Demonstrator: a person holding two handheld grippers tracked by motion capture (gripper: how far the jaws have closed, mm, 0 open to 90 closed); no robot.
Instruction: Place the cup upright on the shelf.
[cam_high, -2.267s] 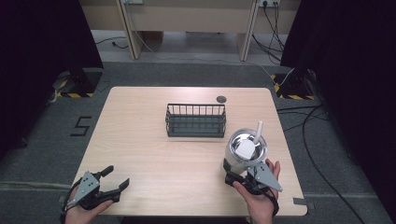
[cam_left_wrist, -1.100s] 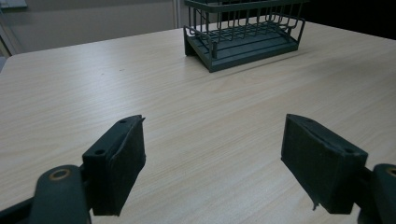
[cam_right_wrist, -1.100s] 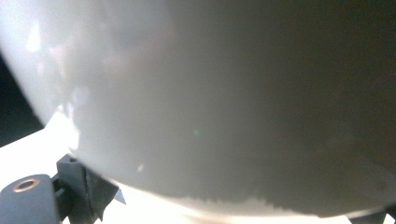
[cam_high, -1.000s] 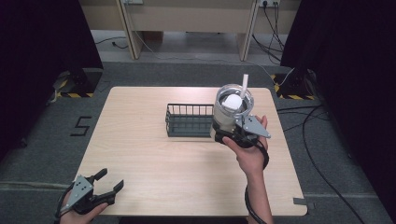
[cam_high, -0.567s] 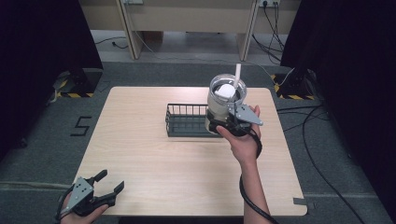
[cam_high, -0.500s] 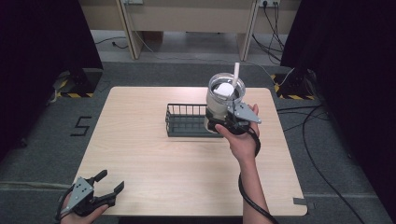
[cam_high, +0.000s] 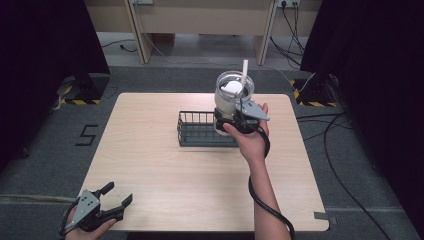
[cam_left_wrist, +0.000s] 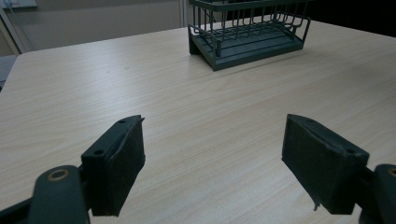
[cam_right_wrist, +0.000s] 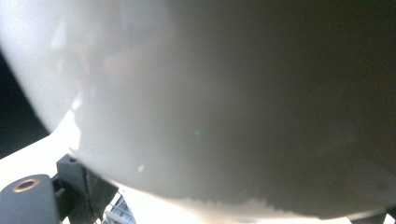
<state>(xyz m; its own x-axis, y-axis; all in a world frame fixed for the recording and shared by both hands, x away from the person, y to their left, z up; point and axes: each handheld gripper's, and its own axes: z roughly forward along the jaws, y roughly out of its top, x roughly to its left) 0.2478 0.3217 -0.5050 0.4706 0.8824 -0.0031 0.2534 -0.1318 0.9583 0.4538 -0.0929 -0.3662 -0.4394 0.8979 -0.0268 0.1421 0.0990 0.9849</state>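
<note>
A: Right gripper (cam_high: 227, 121)?
B: Clamped on clear cup (cam_high: 232, 98) with white straw (cam_high: 244, 73), held up over right end of basket (cam_high: 201, 129).
A: Close view?
B: Blurred cup wall (cam_right_wrist: 224, 102) right against lens.
A: Left gripper (cam_high: 117, 195)?
B: Jaws spread wide, holding nothing, near table (cam_high: 165, 170) corner, well apart from basket (cam_left_wrist: 250, 28).

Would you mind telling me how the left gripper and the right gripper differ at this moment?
The left gripper is open with nothing between its jaws, while the right gripper is shut on a clear cup with a white straw. The left gripper sits low at the table's near edge, while the right gripper is raised over the wire basket. Both are hand-held, with black jaws and a grey plate on top.
</note>
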